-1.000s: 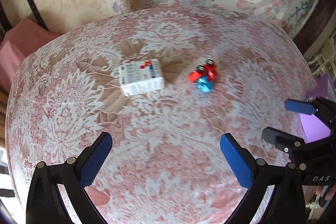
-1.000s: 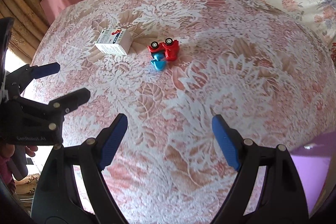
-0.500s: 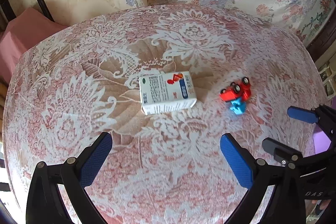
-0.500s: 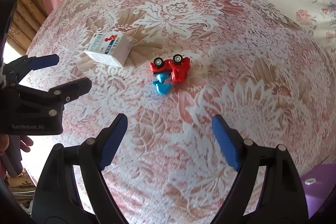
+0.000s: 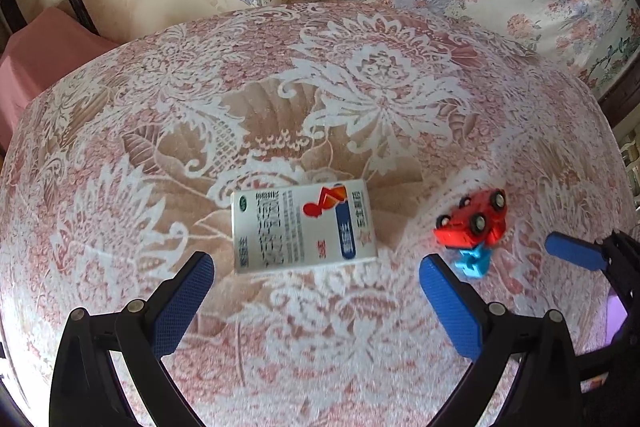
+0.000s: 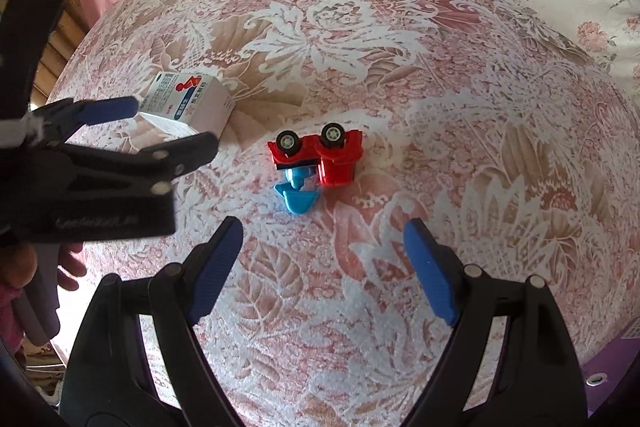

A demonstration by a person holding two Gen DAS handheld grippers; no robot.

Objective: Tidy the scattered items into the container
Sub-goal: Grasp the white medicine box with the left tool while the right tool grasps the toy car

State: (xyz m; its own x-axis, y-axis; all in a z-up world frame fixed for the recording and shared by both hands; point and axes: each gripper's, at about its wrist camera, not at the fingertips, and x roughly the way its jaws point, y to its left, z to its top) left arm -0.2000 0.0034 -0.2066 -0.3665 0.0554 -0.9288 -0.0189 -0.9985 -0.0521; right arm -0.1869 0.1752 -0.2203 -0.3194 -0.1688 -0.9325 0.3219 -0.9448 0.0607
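Centre frame, left view: white box [image 5: 304,227] flat on lace surface [image 5: 360,99], bracketed by left gripper [image 5: 316,291], fingers wide, likely lining up grasp. Right gripper [image 6: 324,255] fingers wide before overturned red toy car [image 6: 320,155]; purple container [image 6: 608,375] lower right.
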